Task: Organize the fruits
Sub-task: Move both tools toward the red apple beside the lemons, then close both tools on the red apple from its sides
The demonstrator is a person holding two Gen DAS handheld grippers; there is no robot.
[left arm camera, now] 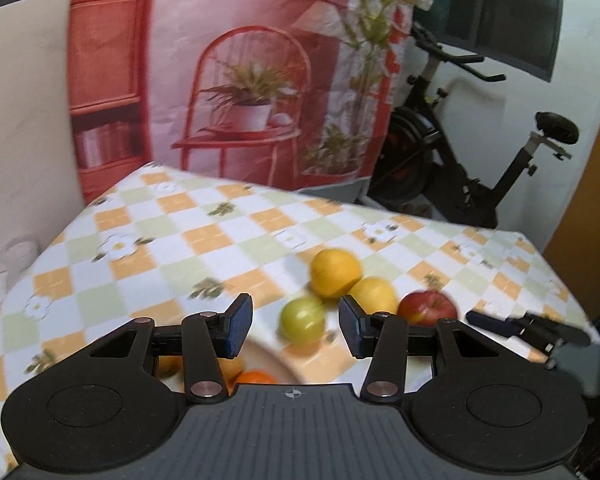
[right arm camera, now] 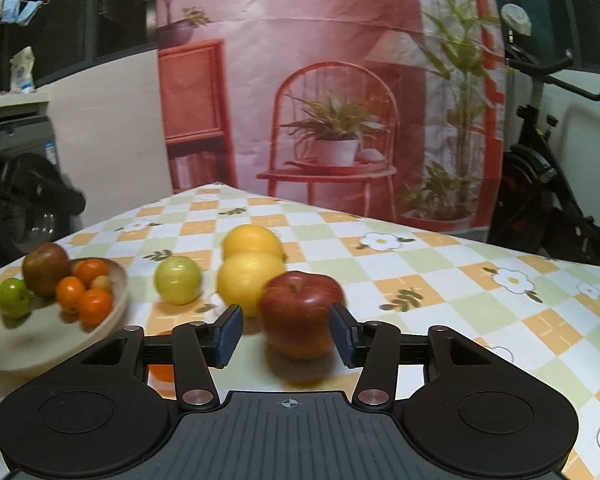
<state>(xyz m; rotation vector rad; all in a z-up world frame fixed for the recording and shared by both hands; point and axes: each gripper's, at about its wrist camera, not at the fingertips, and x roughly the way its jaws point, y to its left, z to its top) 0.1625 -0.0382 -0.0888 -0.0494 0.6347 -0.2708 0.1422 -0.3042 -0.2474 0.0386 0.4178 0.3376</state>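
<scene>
Fruit sits loose on a checkered tablecloth (right arm camera: 440,280), plus more in a pale bowl (right arm camera: 28,340). Landmark for all places: the red apple (right arm camera: 300,312).

Right gripper (right arm camera: 286,334) is spread wide, blue pads either side of the red apple; right pad (right arm camera: 342,338) looks touching or just beside the apple's side, left pad (right arm camera: 230,334) is clearly apart from it. Apple rests on the cloth, not lifted as far as visible. Frame is motion-blurred, so contact is uncertain.

Just behind and left of the red apple: a yellow fruit (right arm camera: 250,280), touching or nearly touching it. Behind that, a second yellow fruit (right arm camera: 252,240), the two yellow ones touching. Further left of the apple, apart from the yellow pair: a green apple (right arm camera: 178,280) alone on the cloth.

Well left of the red apple: the bowl, holding a dark red apple (right arm camera: 46,268), a small green fruit (right arm camera: 14,298) and several small oranges (right arm camera: 84,288).

Left wrist view: left gripper (left arm camera: 296,326) is spread open, holding nothing, hovering above the bowl rim (left arm camera: 272,354). Green apple (left arm camera: 303,320) shows between its pads but beyond them, on the cloth. Red apple (left arm camera: 428,306) sits right of that, past the right pad. Right gripper's fingertip (left arm camera: 484,320) shows just right of the red apple.

Behind the table: printed pink backdrop (right arm camera: 320,80), exercise bike (left arm camera: 460,152).
</scene>
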